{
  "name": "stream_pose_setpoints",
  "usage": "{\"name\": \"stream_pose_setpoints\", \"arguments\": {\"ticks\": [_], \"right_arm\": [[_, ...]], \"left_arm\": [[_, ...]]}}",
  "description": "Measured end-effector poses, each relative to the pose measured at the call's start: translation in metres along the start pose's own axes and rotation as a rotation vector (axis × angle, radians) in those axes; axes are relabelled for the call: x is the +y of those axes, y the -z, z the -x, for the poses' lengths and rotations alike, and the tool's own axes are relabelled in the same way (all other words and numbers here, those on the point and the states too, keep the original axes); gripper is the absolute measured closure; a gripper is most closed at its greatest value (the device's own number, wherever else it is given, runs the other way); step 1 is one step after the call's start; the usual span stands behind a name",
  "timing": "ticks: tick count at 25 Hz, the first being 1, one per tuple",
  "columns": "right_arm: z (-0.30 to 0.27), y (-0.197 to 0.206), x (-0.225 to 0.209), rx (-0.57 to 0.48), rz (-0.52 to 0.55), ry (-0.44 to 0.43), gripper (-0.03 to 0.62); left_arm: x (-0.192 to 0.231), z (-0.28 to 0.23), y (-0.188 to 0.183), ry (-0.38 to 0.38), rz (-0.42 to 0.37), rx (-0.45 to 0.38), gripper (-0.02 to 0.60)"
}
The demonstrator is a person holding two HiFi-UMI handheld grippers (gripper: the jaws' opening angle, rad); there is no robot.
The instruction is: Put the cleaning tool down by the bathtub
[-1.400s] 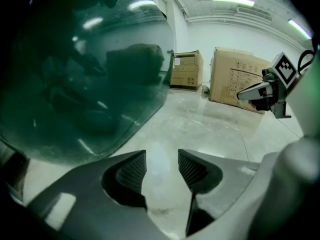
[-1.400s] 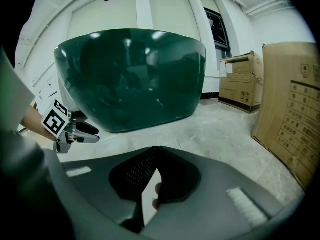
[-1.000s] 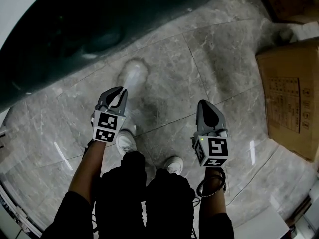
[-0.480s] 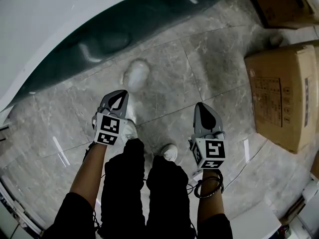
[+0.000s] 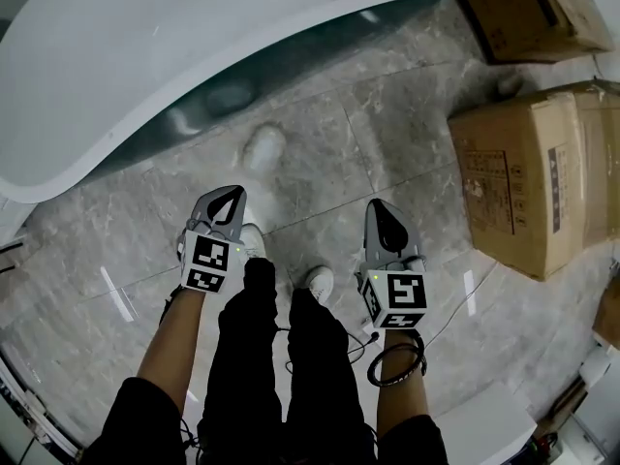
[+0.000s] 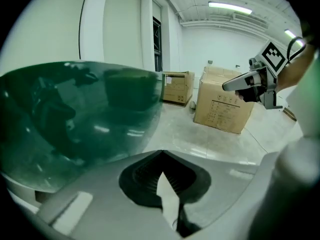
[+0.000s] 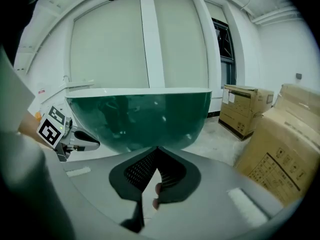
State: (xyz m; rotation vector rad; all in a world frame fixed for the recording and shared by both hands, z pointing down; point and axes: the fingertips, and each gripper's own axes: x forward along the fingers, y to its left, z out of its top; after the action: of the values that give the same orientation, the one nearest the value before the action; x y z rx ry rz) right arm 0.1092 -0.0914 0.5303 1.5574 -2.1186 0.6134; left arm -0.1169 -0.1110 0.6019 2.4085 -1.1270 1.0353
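Observation:
A pale, roundish cleaning tool [image 5: 263, 149] lies on the marble floor just in front of the bathtub [image 5: 145, 66], whose outer wall is dark green [image 6: 75, 119] [image 7: 140, 119]. No gripper touches the tool. My left gripper [image 5: 231, 198] hovers just behind it, jaws shut and empty. My right gripper [image 5: 378, 217] is level with the left, further right, jaws together with nothing between them. In the left gripper view the right gripper [image 6: 235, 84] shows at the right. In the right gripper view the left gripper [image 7: 92, 144] shows at the left.
Two cardboard boxes stand to the right, a large one [image 5: 523, 172] [image 6: 222, 104] [image 7: 280, 154] and one further back [image 5: 533, 8]. The person's legs and white shoes [image 5: 318, 281] are between the grippers. A thin cable [image 5: 455, 308] trails on the floor.
The head view has shifted so more of the tub's white inside shows and the boxes sit further left. Both grippers stay shut and have drawn slightly back from the tool.

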Motion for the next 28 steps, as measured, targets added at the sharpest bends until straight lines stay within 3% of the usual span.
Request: {"name": "stream_pose_setpoints", "arguments": {"ticks": [8, 19, 28], "right_arm": [[0.061, -0.067, 0.007, -0.030, -0.013, 0.004, 0.571], [0.144, -0.156, 0.007, -0.085, -0.034, 0.025, 0.571], [0.193, -0.197, 0.018, -0.133, -0.100, 0.037, 0.572]], "left_arm": [[-0.010, 0.077, -0.058, -0.023, 0.044, -0.017, 0.581], [-0.026, 0.172, -0.133, -0.025, 0.026, -0.028, 0.581], [-0.035, 0.222, -0.180, -0.035, 0.035, -0.070, 0.581]]}}
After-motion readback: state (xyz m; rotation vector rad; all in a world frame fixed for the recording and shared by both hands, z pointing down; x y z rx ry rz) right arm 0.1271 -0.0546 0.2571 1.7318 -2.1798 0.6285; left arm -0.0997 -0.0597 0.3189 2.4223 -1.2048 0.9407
